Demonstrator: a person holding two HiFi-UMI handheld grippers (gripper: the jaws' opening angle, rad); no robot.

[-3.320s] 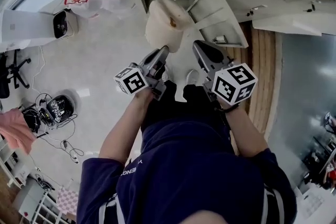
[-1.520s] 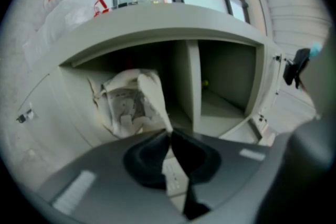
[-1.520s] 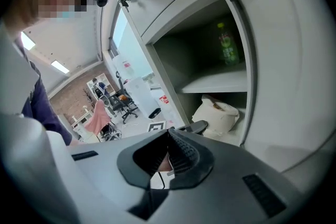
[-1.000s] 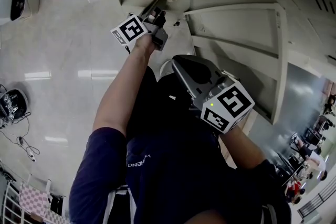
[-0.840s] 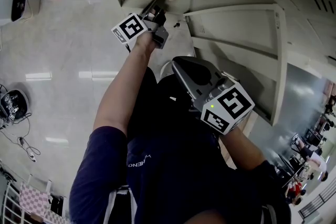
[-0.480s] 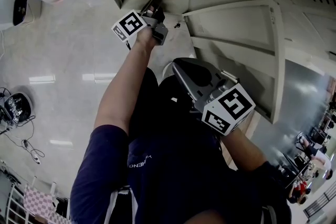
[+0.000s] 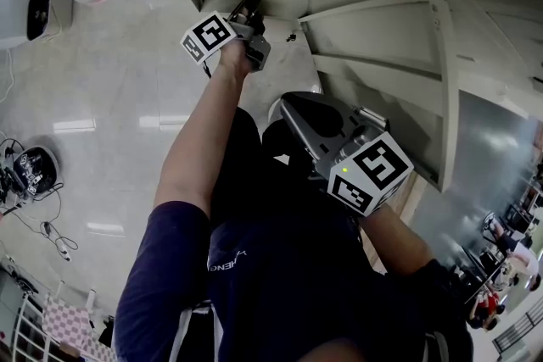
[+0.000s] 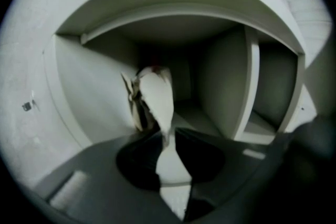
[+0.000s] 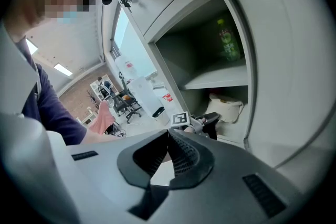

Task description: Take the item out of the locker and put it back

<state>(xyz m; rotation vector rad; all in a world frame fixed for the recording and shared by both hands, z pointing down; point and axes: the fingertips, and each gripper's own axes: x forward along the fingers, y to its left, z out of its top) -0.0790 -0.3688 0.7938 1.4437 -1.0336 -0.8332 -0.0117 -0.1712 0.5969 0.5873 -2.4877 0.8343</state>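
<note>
Cream cloth bag (image 8: 153,97) stands just ahead of my left gripper (image 8: 167,140), deep in the locker (image 8: 223,81) compartment, close to the wall on my left jaw's side. My jaws are opening, with a fold of the bag's fabric running back between them, no longer pinched as far as I can judge. I should open fully, then draw straight back so the fold slips free without dragging the bag forward. My right gripper (image 9: 168,134) waits outside, jaws together on nothing.
</note>
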